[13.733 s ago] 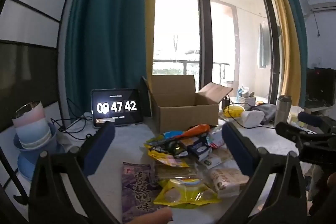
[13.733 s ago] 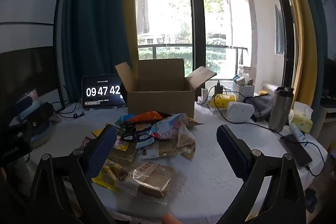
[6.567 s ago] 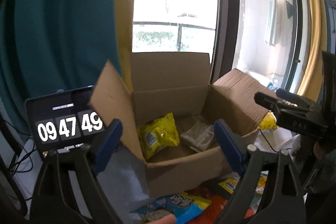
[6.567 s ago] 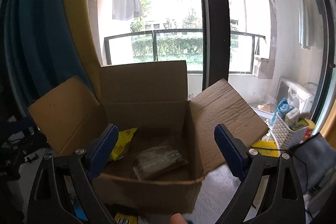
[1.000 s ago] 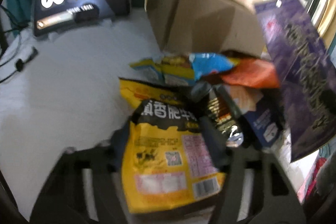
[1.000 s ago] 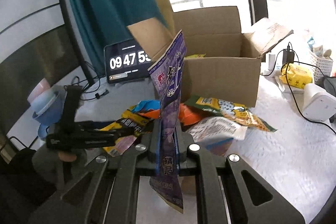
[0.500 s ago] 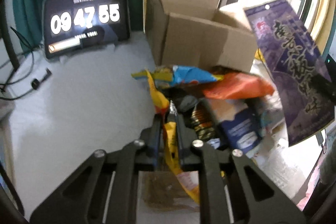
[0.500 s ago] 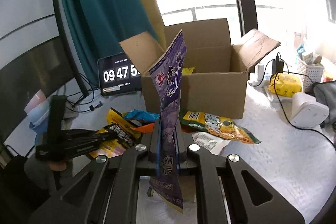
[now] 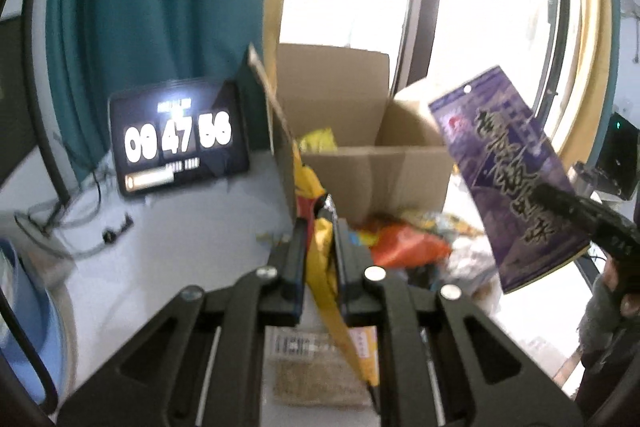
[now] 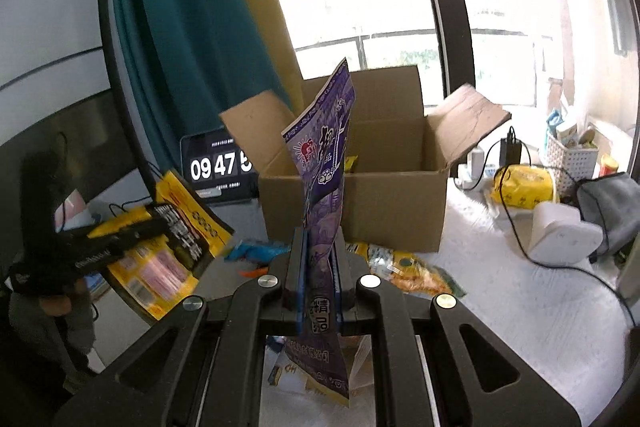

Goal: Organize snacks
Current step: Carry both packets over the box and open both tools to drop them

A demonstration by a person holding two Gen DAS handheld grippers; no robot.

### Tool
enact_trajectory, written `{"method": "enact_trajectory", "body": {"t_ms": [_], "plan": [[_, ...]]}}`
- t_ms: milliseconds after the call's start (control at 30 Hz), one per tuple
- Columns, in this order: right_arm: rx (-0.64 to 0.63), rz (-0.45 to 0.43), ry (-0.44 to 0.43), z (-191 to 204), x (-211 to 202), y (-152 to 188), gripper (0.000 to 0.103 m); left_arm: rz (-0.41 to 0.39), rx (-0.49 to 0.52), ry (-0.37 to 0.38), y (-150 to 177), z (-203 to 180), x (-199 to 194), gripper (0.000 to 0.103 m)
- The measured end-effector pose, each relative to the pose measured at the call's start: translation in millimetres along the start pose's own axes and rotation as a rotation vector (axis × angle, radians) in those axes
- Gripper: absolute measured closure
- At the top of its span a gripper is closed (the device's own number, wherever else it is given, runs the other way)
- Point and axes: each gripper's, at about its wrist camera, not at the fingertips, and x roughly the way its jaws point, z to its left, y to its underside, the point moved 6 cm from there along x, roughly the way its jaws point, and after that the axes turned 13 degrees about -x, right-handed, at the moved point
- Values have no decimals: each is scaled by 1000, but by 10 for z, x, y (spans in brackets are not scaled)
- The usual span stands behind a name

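Fingers (image 10: 297, 259) around crinkly purple packet (image 10: 324, 163)

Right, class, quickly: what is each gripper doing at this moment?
Left gripper: closed on the yellow snack bag.
Right gripper: closed on the purple snack packet.

Colours: snack packs, box, surroundings

Purple pack (image 10: 324, 163) with white script and a red emblem; yellow pack (image 10: 176, 239) with a black band and pink panels; plain brown cardboard box (image 10: 372, 203); orange pack (image 9: 404, 247); teal curtain (image 10: 184, 27); white table (image 10: 520, 307).
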Motion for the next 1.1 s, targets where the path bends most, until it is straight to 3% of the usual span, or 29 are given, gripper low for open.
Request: {"method": "enact_trajectory", "body": {"t_ms": [267,633,867,1100], "plan": [[-16,-49,42,-277,14,-294,92,-91,57,47,-437,-273,29,91],[-24,-67,121,-802,408,-637,92,-174,79,62,-1003,-402,475,91],[-43,-55,165,-1070,801,-821,92,-220,111,28,-1307,-418,891,91],[-39,-35,204,-1293,1237,-950,92,-201,121,-6,-1442,-406,1348,91]]}}
